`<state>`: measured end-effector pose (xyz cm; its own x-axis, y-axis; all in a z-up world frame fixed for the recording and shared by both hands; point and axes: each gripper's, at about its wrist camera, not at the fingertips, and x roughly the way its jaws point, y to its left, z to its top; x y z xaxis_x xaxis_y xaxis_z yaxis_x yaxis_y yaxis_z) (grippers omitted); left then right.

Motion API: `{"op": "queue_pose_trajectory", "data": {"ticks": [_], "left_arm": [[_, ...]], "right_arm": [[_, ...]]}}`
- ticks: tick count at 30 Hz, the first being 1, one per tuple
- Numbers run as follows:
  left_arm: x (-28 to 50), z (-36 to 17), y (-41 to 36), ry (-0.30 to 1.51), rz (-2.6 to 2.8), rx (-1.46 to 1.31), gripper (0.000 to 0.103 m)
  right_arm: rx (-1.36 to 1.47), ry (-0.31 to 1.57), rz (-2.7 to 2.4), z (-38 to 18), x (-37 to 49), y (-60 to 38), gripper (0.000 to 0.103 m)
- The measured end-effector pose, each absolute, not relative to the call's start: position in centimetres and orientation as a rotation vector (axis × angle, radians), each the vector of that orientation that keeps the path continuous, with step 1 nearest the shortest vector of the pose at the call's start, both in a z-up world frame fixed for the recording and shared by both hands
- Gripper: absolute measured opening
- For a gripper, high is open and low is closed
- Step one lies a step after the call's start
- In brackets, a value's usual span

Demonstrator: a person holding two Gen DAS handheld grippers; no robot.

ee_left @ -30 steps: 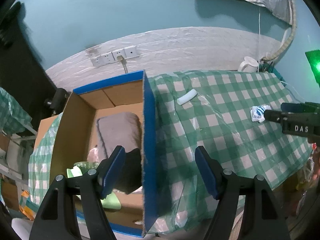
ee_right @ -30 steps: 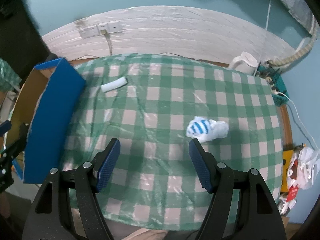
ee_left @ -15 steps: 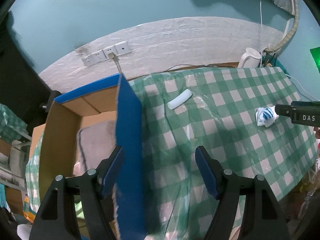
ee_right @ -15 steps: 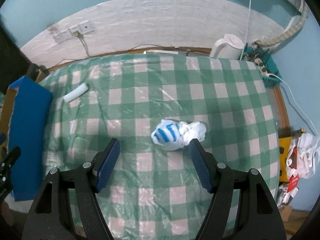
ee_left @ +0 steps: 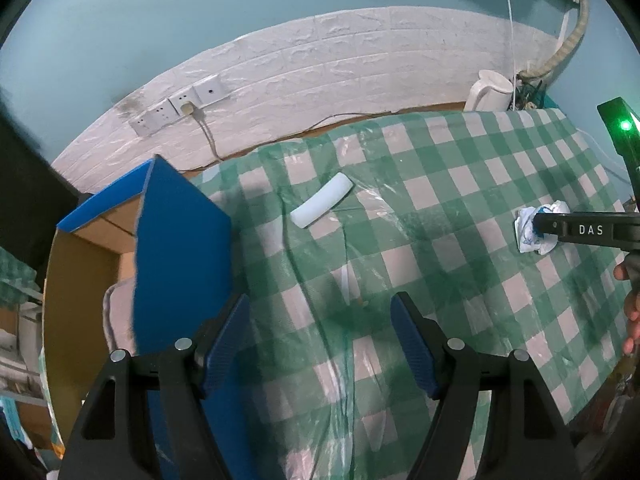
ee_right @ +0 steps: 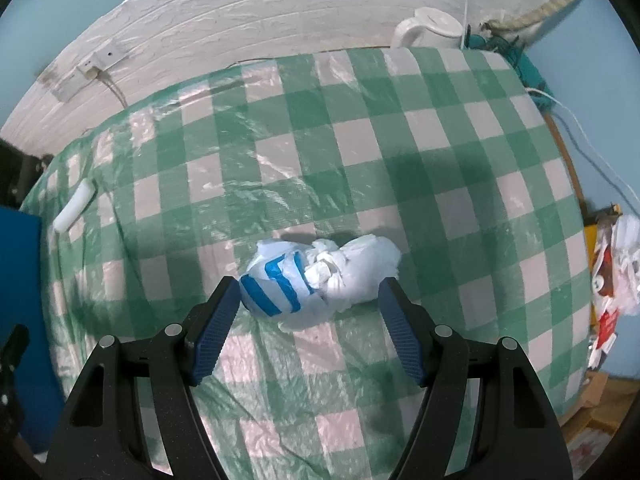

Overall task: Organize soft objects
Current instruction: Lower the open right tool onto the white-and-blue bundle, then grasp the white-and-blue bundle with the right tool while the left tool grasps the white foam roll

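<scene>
Table (ee_right: 460, 152) under green checked cloth. Cardboard box (ee_left: 80, 280) with blue flap at its left edge, beside the left gripper (ee_left: 320, 336).

Crumpled white bundle with blue stripes (ee_right: 316, 276) lies toward the near right of the cloth, long axis running left-right, directly between the right gripper's (ee_right: 308, 320) fingertips and slightly beyond them. Right hand is clearly the nearer one; left gripper is well apart from it.

White foam roll (ee_left: 322, 205) lies far left, nearer the box and the left gripper.

Jaws: right spread wide, bracketing the bundle; left pad appears just touching it, nothing pinched. Left spread wide, empty.

Judgement: closing the right jaws should take the bundle.
</scene>
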<state>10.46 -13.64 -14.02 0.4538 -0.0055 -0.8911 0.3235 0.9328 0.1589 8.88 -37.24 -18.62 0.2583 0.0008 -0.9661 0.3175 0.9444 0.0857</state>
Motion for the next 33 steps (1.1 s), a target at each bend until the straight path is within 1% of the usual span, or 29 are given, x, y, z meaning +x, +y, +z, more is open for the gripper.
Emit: {"op": "queue_pose_trajectory", "data": {"ticks": [10, 16, 19, 22, 24, 29, 33], "left_arm": [[12.3, -15.9, -13.6, 1.137, -0.223, 0.259, 0.074], [13.3, -16.6, -14.1, 1.142, -0.222, 0.269, 0.074], [14.0, -16.7, -14.2, 1.139, -0.211, 0.277, 0.074], [14.9, -16.7, -14.3, 1.137, -0.203, 0.271, 0.074], [15.7, -16.9, -14.4, 1.133, -0.197, 0.273, 0.074], [17.7, -18.0, -14.5, 1.156, -0.175, 0.286, 0.074], [19.1, -18.7, -15.0, 1.163, -0.175, 0.301, 0.074]], "right_arm": [[0.307, 1.276, -0.25, -19.6, 10.5, -37.4, 0.075], [0.273, 1.281, -0.271, -20.4, 11.1, -36.8, 0.078], [0.27, 1.339, -0.267, -22.0, 11.2, -36.7, 0.078], [0.247, 1.305, -0.281, -22.2, 10.8, -36.4, 0.078], [0.231, 1.297, -0.276, -22.0, 10.9, -36.1, 0.071], [0.205, 1.298, -0.225, -21.7, 11.4, -35.1, 0.066], [0.196, 1.285, -0.182, -21.5, 12.1, -33.8, 0.065]]}}
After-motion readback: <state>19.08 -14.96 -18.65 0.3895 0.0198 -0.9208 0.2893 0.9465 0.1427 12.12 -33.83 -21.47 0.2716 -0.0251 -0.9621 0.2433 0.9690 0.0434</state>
